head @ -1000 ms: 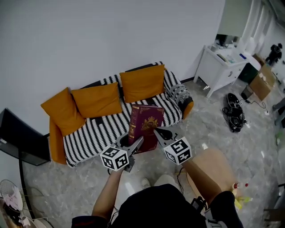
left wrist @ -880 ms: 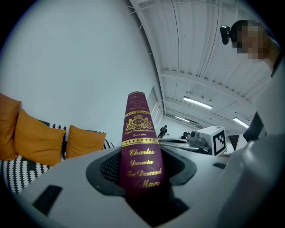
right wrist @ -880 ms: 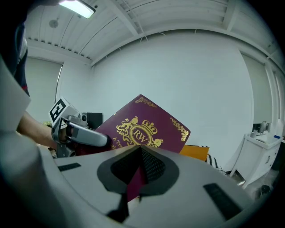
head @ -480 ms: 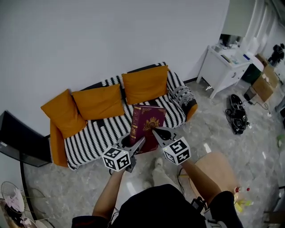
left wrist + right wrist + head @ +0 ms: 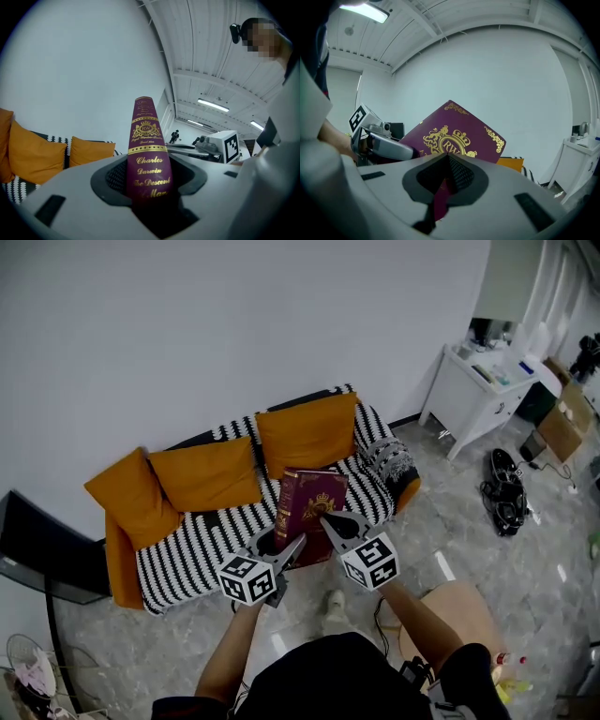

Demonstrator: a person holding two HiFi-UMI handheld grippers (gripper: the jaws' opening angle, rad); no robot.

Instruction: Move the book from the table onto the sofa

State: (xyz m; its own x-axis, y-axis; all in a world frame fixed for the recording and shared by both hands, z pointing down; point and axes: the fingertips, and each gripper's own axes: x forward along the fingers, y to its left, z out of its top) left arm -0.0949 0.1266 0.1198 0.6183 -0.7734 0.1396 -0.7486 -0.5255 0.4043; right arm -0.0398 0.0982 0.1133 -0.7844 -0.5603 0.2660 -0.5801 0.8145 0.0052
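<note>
Currently, book (image 5: 311, 507): maroon hardback, held upright in the air in front of the sofa (image 5: 187, 538), clear of its seat
Left gripper (image 5: 149, 180): clamped across the spine at the book's lower end
Right gripper (image 5: 446, 183): jaws pinched together on the thin edge of the front cover
Head view only: the whole striped sofa, the white cabinet (image 5: 466, 382) to the right, the grey floor (image 5: 487, 549)
Left gripper view only: gold spine lettering, "Charles Darwin" above "The Descent"
Right gripper view only: the sliver of maroon cover caught between the right jaws
Count: one book, two grippers, two marker cubes (image 5: 246, 577), one sofa, three orange cushions (image 5: 204, 472)
</note>
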